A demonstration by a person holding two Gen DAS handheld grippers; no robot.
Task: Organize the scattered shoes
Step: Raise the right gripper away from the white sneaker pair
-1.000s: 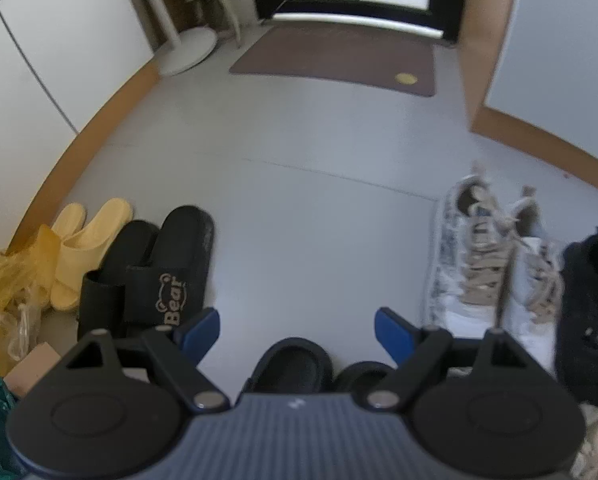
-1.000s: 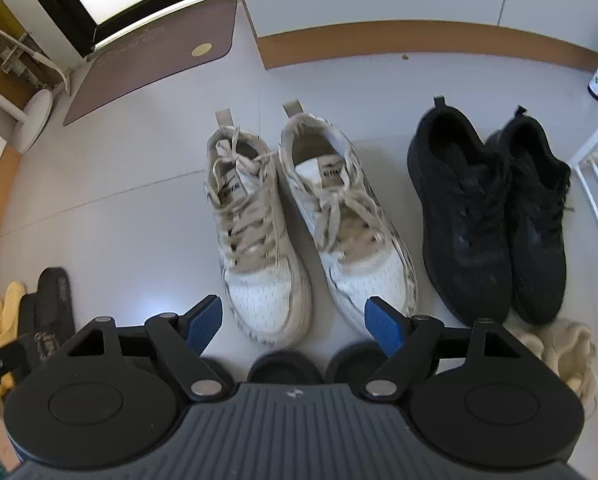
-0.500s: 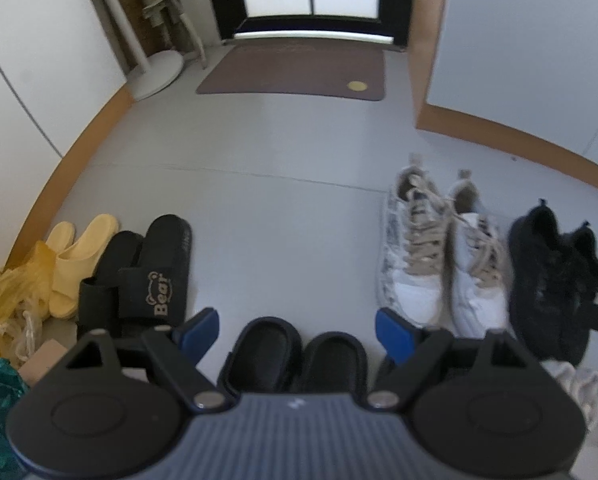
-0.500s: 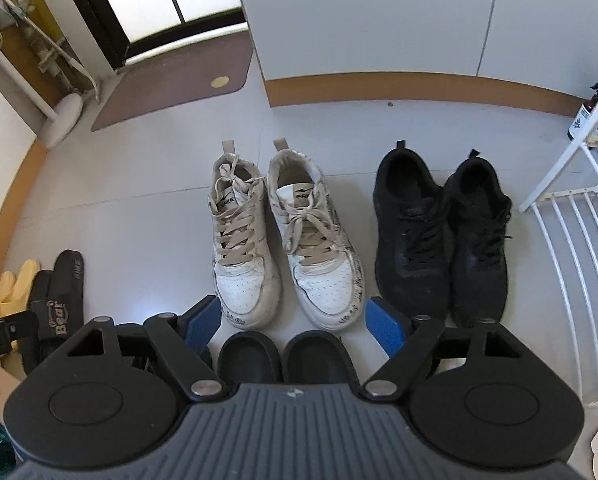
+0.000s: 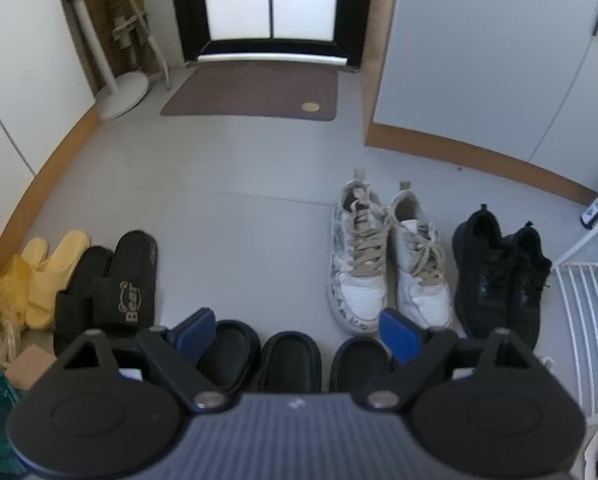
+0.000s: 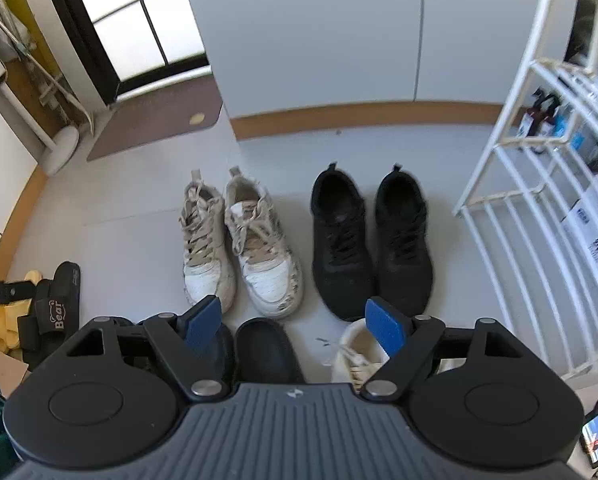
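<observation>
We see both grippers empty above the floor (image 5: 227, 168) — left gripper (image 5: 299, 330) has just been opening wider, right gripper (image 6: 293, 322) gapes. White sneakers (image 6: 239, 248) and black sneakers (image 6: 371, 236) sit paired mid-floor; black slides (image 5: 111, 284) near the left wall.

Probably a home entryway: doormat (image 5: 255, 90) before the door (image 5: 271, 4), shoes lined along walls.
</observation>
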